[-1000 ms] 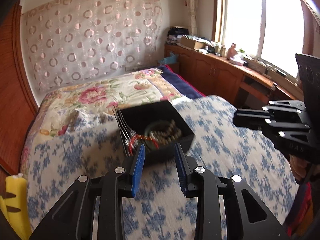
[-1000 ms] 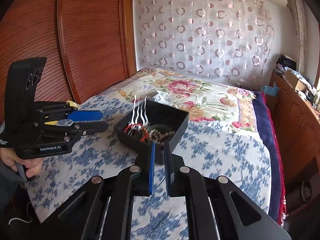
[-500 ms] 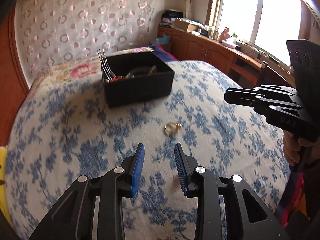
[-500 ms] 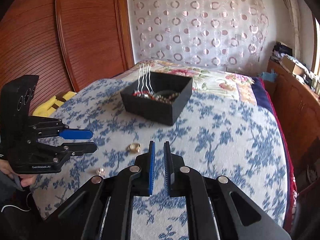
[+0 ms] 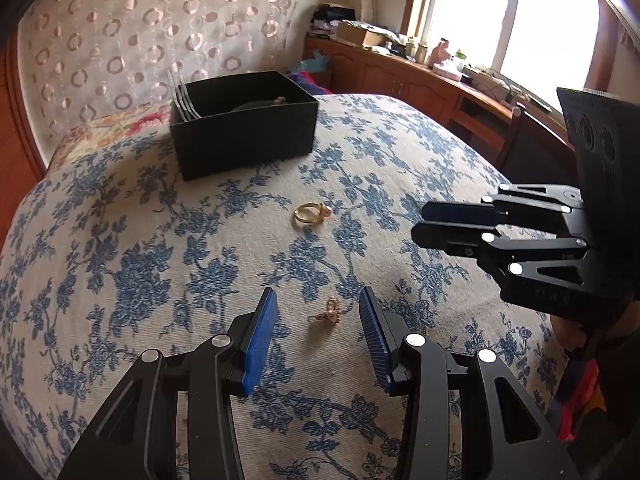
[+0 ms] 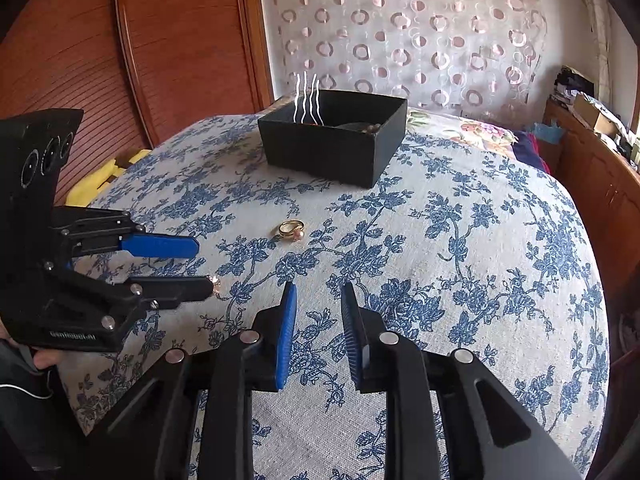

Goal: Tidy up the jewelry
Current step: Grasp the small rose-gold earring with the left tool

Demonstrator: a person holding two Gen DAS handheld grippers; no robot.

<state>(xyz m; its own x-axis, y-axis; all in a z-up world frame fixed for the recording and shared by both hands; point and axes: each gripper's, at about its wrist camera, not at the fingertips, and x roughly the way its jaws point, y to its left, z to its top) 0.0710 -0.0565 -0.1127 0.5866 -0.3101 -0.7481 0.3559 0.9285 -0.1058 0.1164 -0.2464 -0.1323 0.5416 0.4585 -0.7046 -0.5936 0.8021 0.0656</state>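
A small rose-gold earring (image 5: 330, 312) lies on the blue-flowered bedspread (image 5: 120, 280), between the fingers of my left gripper (image 5: 318, 294). Its jaws are opening and the pads do not touch the earring. Farther off lies a gold ring with a pearl (image 5: 310, 214). Beyond it stands a black box (image 5: 244, 124) with silver hairpins (image 5: 182, 96) and beads inside. My right gripper (image 6: 319, 286) hovers over bare cloth short of the ring (image 6: 292, 230), its jaws opening with nothing between them. In the right wrist view the earring (image 6: 215, 280) shows at the tip of the left gripper (image 6: 202, 266).
A wooden wardrobe (image 6: 160, 40) stands left of the bed, with a yellow object (image 6: 100, 176) at its foot. A wooden desk (image 5: 440, 80) with clutter runs under the window, and a chair (image 5: 516, 128) stands near the bed's right edge.
Both grippers have sunk towards the bedspread. The ring and the earring have come into view, and the earring now lies between the left fingers. Both pairs of jaws stand wider.
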